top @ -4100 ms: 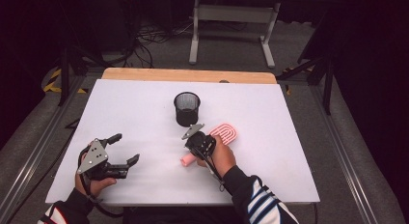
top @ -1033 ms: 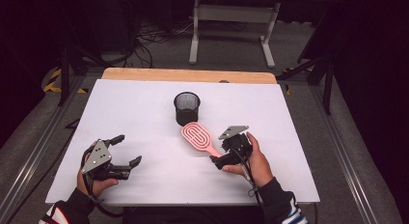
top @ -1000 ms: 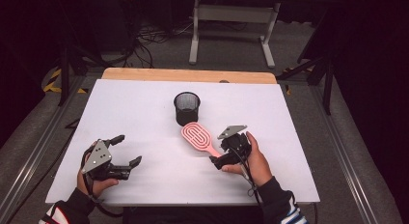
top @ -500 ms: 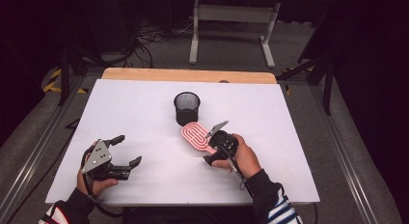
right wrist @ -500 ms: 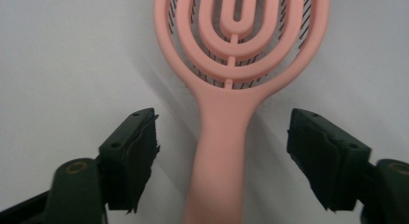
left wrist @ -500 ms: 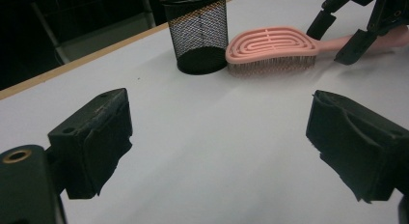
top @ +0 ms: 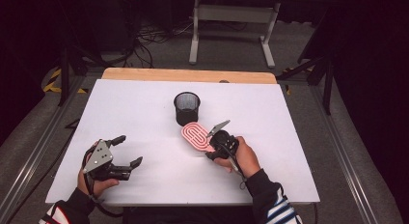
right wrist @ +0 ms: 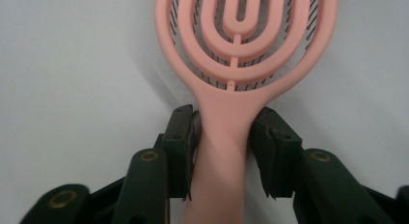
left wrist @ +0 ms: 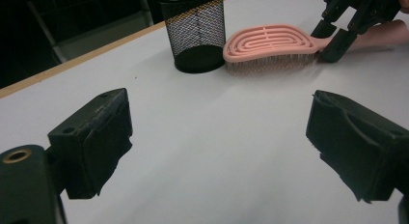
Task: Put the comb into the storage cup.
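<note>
A pink hairbrush (top: pixel 195 136) lies bristles down on the white table (top: pixel 289 137), just in front of a black mesh cup (top: pixel 186 108). My right gripper (top: pixel 211 149) has just been closing its jaws around the brush's handle. In the right gripper view both pads (right wrist: pixel 183 137) press against the sides of the handle of the hairbrush (right wrist: pixel 246 35). My left gripper (top: pixel 129 150) rests open near the table's front left, nothing between its jaws. From the left gripper view (left wrist: pixel 222 151) I see the hairbrush (left wrist: pixel 272 40), the cup (left wrist: pixel 195 31) and the right gripper (left wrist: pixel 337 26) farther off.
The table's wooden back edge (top: pixel 188 75) runs behind the cup. Beyond it stand a metal frame (top: pixel 231 21) and cables on the floor. White tabletop spreads between the two hands and to the right of the brush.
The right hand has moved left onto the brush's handle and its jaws have narrowed around it. The brush and the left hand have stayed where they were.
</note>
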### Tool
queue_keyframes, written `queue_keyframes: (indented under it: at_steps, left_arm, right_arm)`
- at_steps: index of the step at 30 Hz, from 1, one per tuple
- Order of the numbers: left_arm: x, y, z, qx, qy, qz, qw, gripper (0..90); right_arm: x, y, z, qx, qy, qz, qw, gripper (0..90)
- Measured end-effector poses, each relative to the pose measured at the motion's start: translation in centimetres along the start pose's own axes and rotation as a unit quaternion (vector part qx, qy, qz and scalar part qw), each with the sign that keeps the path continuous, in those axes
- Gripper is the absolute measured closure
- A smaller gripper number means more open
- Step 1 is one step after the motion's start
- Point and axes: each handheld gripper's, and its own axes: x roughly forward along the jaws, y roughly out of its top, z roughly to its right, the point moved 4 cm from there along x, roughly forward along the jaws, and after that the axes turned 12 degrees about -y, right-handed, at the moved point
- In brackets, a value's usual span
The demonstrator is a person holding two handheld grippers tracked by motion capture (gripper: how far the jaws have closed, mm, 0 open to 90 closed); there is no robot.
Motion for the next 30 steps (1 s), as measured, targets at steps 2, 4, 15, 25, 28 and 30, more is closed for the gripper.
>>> queue_keyframes:
  at_steps: [2,4,15,25,28,30]
  left_arm:
    - [0.0,0.0,0.0,-0.001,-0.001,0.0,1.0,10.1]
    - [0.0,0.0,0.0,0.002,-0.002,-0.001,1.0,10.1]
    - [0.2,-0.1,0.1,0.001,-0.006,-0.006,1.0,10.1]
    - [0.7,0.0,0.3,-0.012,-0.02,-0.003,0.9997,10.1]
    - [1.0,0.1,0.5,-0.01,-0.025,-0.005,0.9996,10.0]
    - [1.2,0.2,0.6,-0.011,-0.031,-0.009,0.9994,9.9]
  right_arm:
    - [0.0,0.0,-0.1,-0.001,0.0,0.0,1.0,64.9]
    - [0.0,0.0,-0.2,0.001,0.0,0.003,1.0,67.7]
    - [-0.1,-0.3,-0.3,-0.002,-0.011,0.022,0.9997,69.7]
    - [-1.2,-0.6,-0.3,0.002,-0.02,0.061,0.9979,69.8]
    - [-2.0,-0.7,-0.3,0.005,-0.027,0.083,0.9961,69.8]
    - [-2.3,-0.7,-0.3,0.005,-0.03,0.095,0.995,69.8]
